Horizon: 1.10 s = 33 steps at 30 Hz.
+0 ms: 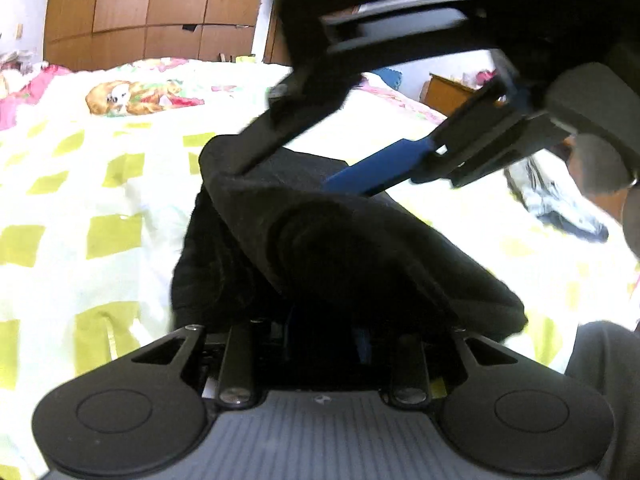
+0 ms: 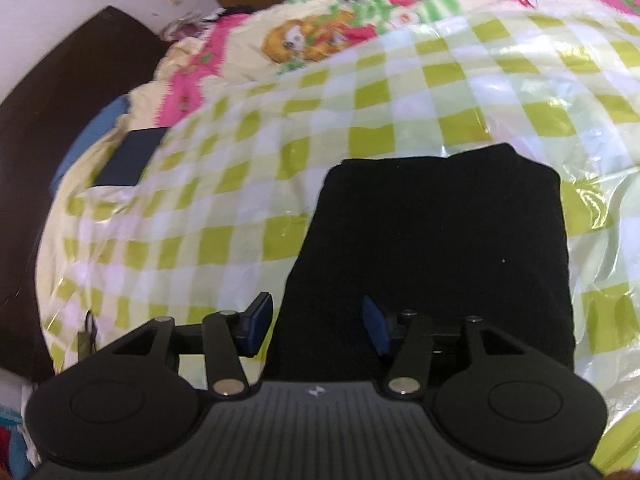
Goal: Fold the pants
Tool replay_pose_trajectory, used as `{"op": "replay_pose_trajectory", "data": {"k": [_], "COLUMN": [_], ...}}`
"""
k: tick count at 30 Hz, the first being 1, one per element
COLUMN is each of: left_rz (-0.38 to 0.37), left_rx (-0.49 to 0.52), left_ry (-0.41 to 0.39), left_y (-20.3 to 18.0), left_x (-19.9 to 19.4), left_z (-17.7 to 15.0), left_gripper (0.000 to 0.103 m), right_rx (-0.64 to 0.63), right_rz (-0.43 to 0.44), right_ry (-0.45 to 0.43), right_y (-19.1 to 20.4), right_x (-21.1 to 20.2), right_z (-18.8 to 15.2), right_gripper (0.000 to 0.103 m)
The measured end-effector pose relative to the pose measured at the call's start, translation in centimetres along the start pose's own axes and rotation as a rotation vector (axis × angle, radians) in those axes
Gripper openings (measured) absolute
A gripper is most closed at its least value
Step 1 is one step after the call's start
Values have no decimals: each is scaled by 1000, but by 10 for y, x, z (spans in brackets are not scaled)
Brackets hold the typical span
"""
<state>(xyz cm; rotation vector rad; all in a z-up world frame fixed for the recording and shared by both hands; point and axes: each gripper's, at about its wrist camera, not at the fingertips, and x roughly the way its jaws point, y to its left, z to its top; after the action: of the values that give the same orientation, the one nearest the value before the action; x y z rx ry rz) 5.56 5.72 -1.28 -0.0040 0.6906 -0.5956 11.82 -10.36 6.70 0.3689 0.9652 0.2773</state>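
Right claw (image 2: 316,326) spread over folded black pants (image 2: 432,248), long axis running away; left claw's state unclear

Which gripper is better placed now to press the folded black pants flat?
Probably the right gripper: its open jaws straddle the near edge of the pants. The left gripper's fingers are hidden under fabric.

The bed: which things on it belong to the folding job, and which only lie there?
Job: black pants; left gripper; right gripper.
Lying about: checked bedsheet; cartoon blanket; dark flat item; crumpled cloth.
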Motion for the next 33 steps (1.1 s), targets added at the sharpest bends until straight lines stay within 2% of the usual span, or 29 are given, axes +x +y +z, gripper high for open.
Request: {"op": "replay_pose_trajectory", "data": {"k": [3,6,11,14,17,19,23,27,30,32,33], "left_rz": [29,107,239,206,189,173,166,120,115,110,111], "left_rx": [9,10,-43,-86,-62,-31,58,57,83,108,118], "left_ry": [9,40,106,85,53,51,121,201,238,242,242], "left_y": [4,15,39,50,52,50,40,45,40,36,34], "left_x": [-20,-37,-51,-63,-64,-52,2,53,75,82,82], "left_z": [-10,-19,-18,-4,22,42,76,99,109,114,115], "left_gripper": [48,53,53,53,58,61,63,63,52,44,42], "right_rx": [-63,-123,-77,-115,-165,-202,-301,-419,-506,-586,-616], "right_rz": [-12,-67,12,43,78,97,121,156,176,140,120], "right_ry": [-43,-44,-9,-45,-69,-80,-115,-144,-144,-146,-149], "right_y": [-8,-22,-43,-45,-46,-46,-41,-27,-14,-5,-2], "right_x": [-14,-13,-1,-5,-11,-11,-9,-4,8,18,24], "right_z": [-10,-22,-46,-54,-60,-65,-73,-77,-77,-80,-82], "right_gripper": [52,53,55,55,55,55,56,56,56,56,53]}}
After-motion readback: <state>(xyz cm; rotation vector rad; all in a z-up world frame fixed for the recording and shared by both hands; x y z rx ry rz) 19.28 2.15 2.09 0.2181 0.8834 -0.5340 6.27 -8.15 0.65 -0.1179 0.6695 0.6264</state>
